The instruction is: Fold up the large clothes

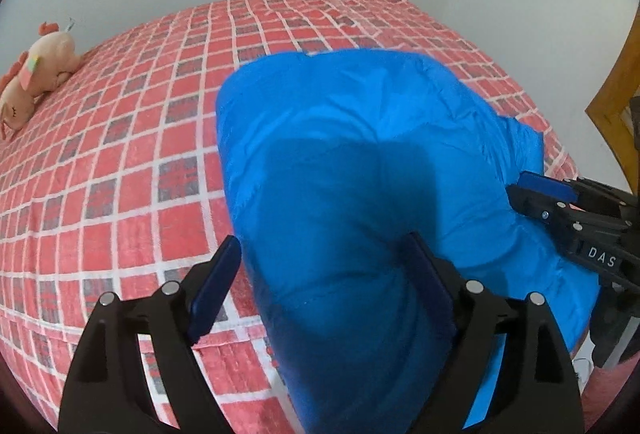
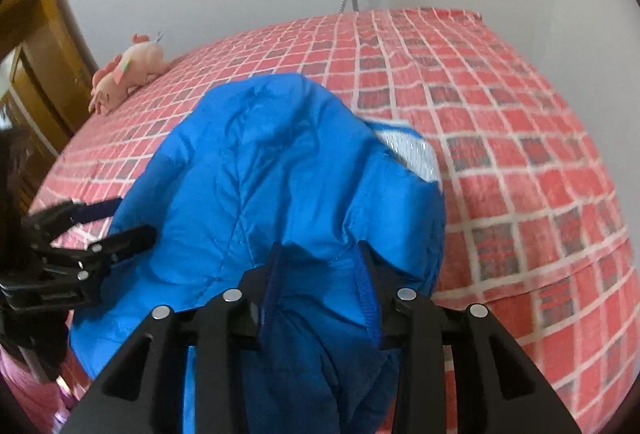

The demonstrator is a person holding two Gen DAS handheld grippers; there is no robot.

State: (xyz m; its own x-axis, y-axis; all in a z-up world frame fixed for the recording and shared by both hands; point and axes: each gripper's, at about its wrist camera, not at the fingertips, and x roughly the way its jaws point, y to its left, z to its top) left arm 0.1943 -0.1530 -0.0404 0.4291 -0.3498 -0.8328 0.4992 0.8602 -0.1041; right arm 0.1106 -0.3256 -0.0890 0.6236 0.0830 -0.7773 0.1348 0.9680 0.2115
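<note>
One blue jacket [image 1: 360, 161] lies lengthwise away across the bed [image 1: 120, 153]. Left gripper [image 1: 320, 262] spread wide; right gripper [image 2: 320, 262] clamps its hem. One plush toy [image 1: 36, 77].

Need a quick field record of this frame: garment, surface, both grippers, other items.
garment: blue padded jacket, bunched, lying on the bed near its front edge
surface: bed with red checked blanket
left gripper: jaws wide apart, jacket fabric between them, left pad clear of it
right gripper: jaws narrow, clamped on a fold of the jacket with a ribbed edge
other items: pink plush toy at the bed's far left; wooden furniture by the wall
</note>
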